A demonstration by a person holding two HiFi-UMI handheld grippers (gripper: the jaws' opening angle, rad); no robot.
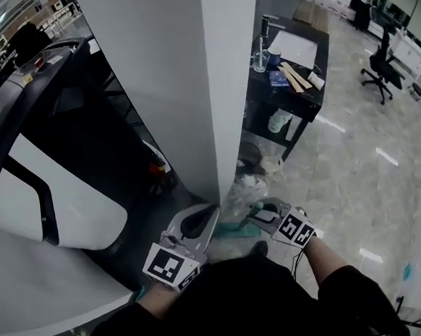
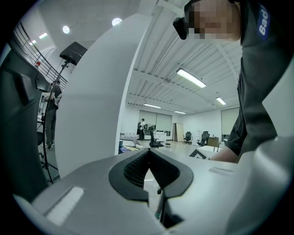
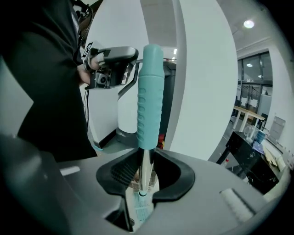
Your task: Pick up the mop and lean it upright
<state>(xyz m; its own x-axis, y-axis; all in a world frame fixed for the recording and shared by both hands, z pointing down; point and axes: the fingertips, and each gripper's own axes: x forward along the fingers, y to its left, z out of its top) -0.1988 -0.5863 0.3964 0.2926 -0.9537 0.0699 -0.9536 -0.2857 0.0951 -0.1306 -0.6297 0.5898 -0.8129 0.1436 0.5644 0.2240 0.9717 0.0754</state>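
The mop has a teal ribbed handle grip [image 3: 150, 101] on a thin metal shaft [image 3: 144, 172]. My right gripper [image 3: 146, 153] is shut on that shaft just below the grip, and the mop stands roughly upright. Its teal mop head [image 3: 141, 210] shows far below through the jaws, and in the head view the mop head [image 1: 233, 231] lies on the floor at the foot of the white pillar [image 1: 189, 78]. In the head view the right gripper [image 1: 256, 214] is beside the pillar's corner. My left gripper [image 1: 211, 214] is just left of it, shut with nothing between its pads [image 2: 133, 170].
A large black and white machine [image 1: 53, 190] stands at the left. A black table [image 1: 291, 85] with bottles and papers is behind the pillar, with a plastic bag [image 1: 252, 186] at its foot. An office chair [image 1: 384, 70] and a person [image 1: 364, 3] are far right.
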